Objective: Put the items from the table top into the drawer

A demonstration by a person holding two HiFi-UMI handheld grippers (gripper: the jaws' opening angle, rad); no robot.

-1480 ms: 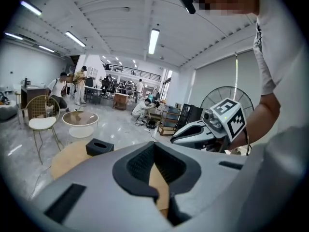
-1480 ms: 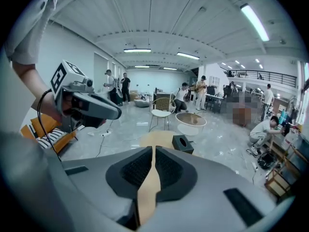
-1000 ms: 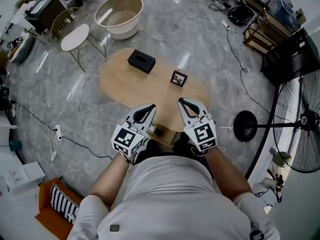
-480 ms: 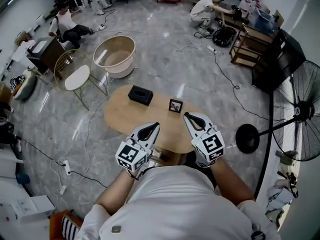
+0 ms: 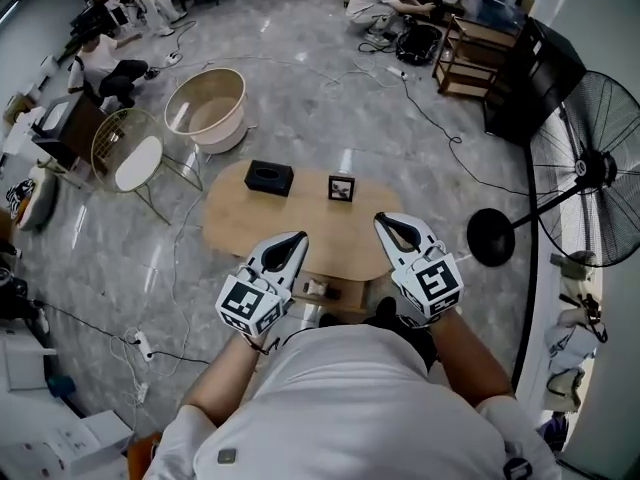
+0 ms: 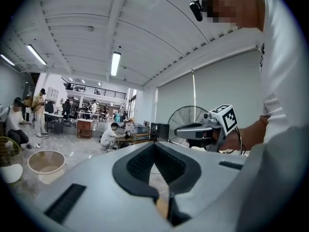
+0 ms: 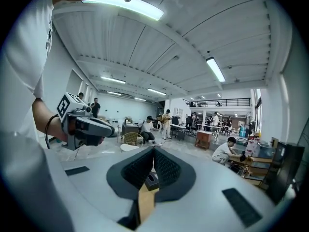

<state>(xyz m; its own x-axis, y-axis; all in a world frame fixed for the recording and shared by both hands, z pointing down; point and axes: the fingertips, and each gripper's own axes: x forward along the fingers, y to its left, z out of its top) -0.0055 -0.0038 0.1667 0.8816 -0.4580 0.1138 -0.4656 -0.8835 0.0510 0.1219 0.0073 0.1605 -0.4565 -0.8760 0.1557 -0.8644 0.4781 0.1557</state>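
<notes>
Box (image 5: 268, 177), black with an oval hole in its top, sits on the oval wooden desk (image 5: 260, 230) near the far edge, toward the left end. A small dark frame (image 5: 341, 188) stands upright to its right, also by the far edge, apart from the box. The rest of the desk top is bare wood.

Under the near edge a wooden drawer (image 5: 340, 290) juts out toward the person, with something small and pale inside that cannot be made out.

Both tools are held above the near edge, well apart from box and frame. The left hand-held gripper (image 5: 299, 237) has its jaws together with nothing between them; its own view shows the dark pads meeting at the tip. The right hand-held gripper (image 5: 381, 219) is likewise closed and empty, its pads pressed together, and the box shows just past them in its view.

On the floor beyond the desk stand a pale round tub (image 5: 205, 108) and a wire chair (image 5: 130, 153) at the left, and a big fan (image 5: 585, 173) at the right.
</notes>
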